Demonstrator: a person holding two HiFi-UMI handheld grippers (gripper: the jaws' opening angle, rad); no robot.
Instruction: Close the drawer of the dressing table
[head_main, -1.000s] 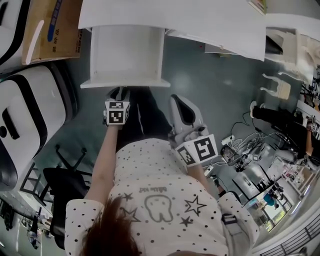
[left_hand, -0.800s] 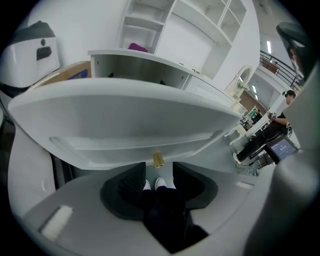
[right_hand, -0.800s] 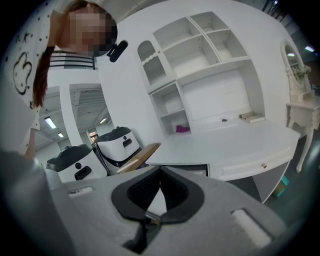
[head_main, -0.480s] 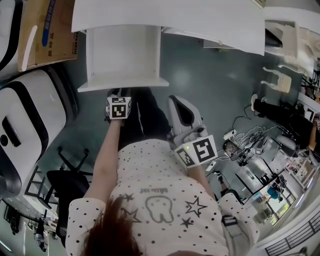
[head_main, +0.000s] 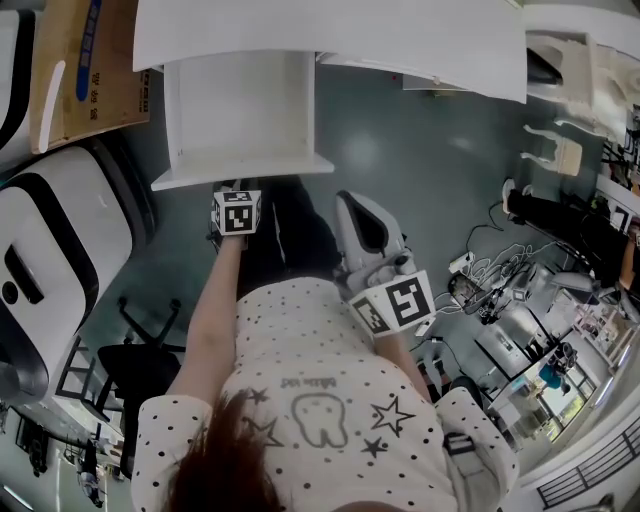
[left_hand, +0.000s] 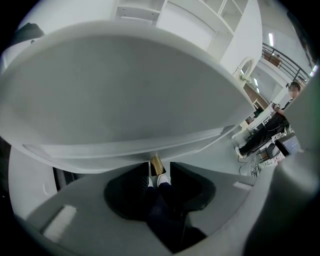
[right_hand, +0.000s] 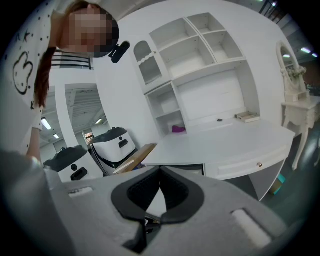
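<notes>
- Head view: the drawer (head_main: 245, 105) stands pulled far out from under the front edge of the dressing table (head_main: 330, 35), near the tabletop's left end. Its front panel faces us.
- We see nothing in it, so we judge it light: stiff white board that should slide, not flex.
- The left gripper (head_main: 235, 190) sits just under that front panel. Its jaws are spread and have just been closing, with the small brass knob (left_hand: 156, 163) in the gap, not visibly pinched.
- The knob looks smooth and tiny, a slippery hold. For closing, we would press flat on the panel's middle beside it, so the drawer does not skew.
- The right gripper (right_hand: 159, 172) hangs back with its jaws pressed together on nothing.
- The tabletop is mostly bare. The grey floor (head_main: 420, 170) looks hard and smooth, and is crowded by a cardboard box (head_main: 70, 70), white machines (head_main: 60, 250) and cables (head_main: 500, 270).
</notes>
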